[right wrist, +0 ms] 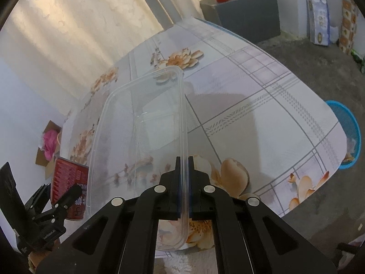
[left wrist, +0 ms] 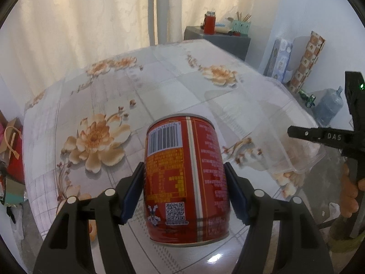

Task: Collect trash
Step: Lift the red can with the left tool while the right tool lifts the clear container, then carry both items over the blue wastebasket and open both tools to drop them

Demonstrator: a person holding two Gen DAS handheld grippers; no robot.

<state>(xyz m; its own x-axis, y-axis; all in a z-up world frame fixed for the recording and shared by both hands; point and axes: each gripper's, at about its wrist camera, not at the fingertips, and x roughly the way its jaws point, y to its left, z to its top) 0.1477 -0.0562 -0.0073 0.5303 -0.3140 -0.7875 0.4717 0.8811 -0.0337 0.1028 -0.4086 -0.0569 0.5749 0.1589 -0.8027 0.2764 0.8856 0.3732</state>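
Can: our left hand-held gripper (left wrist: 184,182) clamps the red can (left wrist: 186,178) mid-body; rigid, slick, probably light.
Container: our right hand-held gripper (right wrist: 184,159) pinches the clear plastic container (right wrist: 139,123) at its rim; flimsy, flexes.

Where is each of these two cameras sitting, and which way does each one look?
Left wrist: rides the left gripper, looking down along its fingers at the red can they clamp; a hand shows at right.
Right wrist: rides the right gripper, looking down at the clear container it pinches by the rim.
Shared: the flowered table, can, container, each other's gripper.
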